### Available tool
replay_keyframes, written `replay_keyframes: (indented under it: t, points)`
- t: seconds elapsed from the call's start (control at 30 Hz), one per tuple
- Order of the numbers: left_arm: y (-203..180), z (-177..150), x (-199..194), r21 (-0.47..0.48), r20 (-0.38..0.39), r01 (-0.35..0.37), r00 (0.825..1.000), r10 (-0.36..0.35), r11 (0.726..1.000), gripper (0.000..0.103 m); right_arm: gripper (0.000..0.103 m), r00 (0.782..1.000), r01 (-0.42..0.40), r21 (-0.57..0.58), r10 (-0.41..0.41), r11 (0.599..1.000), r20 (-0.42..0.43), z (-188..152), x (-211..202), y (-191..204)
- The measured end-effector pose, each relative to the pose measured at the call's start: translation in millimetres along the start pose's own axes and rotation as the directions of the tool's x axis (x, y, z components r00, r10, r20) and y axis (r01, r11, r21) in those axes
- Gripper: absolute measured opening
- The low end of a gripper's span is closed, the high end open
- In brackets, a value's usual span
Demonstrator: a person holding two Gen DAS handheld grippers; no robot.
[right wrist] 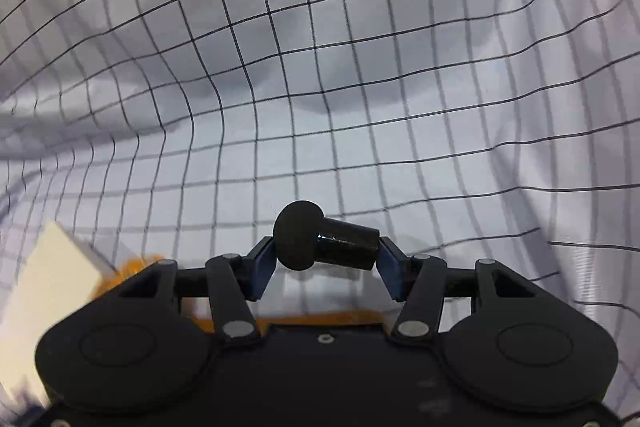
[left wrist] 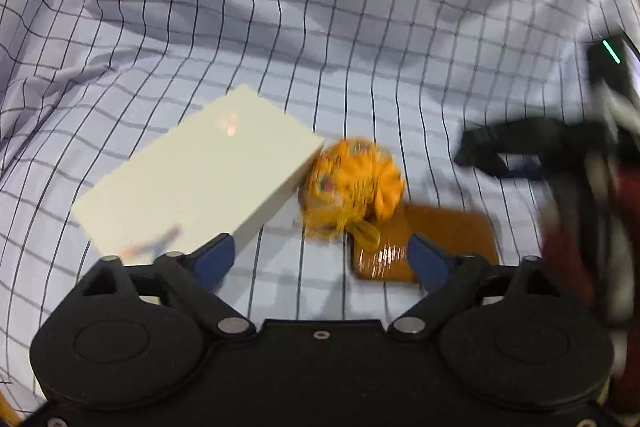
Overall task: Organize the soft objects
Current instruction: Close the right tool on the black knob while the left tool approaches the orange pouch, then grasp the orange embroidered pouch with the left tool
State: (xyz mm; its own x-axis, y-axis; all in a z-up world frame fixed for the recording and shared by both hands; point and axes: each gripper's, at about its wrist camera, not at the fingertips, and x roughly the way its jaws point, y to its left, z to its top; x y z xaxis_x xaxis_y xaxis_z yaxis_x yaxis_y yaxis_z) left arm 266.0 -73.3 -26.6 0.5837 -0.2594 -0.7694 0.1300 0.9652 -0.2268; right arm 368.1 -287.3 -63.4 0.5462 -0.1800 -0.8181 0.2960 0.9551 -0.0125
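An orange soft toy (left wrist: 352, 187) lies on the checked cloth (left wrist: 320, 39) between a white box (left wrist: 200, 175) and a flat brown pad (left wrist: 444, 247). My left gripper (left wrist: 320, 259) is open and empty, hovering just in front of the toy. My right gripper (right wrist: 326, 263) is shut on a black mushroom-shaped object (right wrist: 326, 241), held sideways above the cloth (right wrist: 360, 67). The right gripper also shows blurred in the left wrist view (left wrist: 500, 155), to the right of the toy.
The checked cloth is wrinkled and rises in folds at the back. The white box (right wrist: 52, 279) and a strip of orange (right wrist: 132, 265) show at the lower left of the right wrist view.
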Motion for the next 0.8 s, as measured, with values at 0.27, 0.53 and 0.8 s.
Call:
replay_keyframes:
  t: [0.27, 0.53, 0.8]
  points:
    - [-19.5, 25.7, 37.7, -0.078, -0.027, -0.042, 0.999, 0.04, 0.996, 0.093, 0.054, 0.993, 0.012, -0.086, -0.001, 0.996, 0.119, -47.6, -38.7, -18.2]
    - [-41.7, 37.3, 58.3, -0.063, -0.009, -0.109, 0.994, 0.109, 0.992, 0.099, 0.054, 0.988, -0.03, -0.131, 0.049, 0.991, 0.146, -82.3, -57.5, -11.7]
    - [-47.8, 34.7, 51.4, -0.178, -0.014, -0.117, 0.993, 0.116, 0.977, 0.099, 0.054, 0.982, -0.029, -0.144, 0.054, 0.989, 0.179, -92.8, -66.4, -15.4]
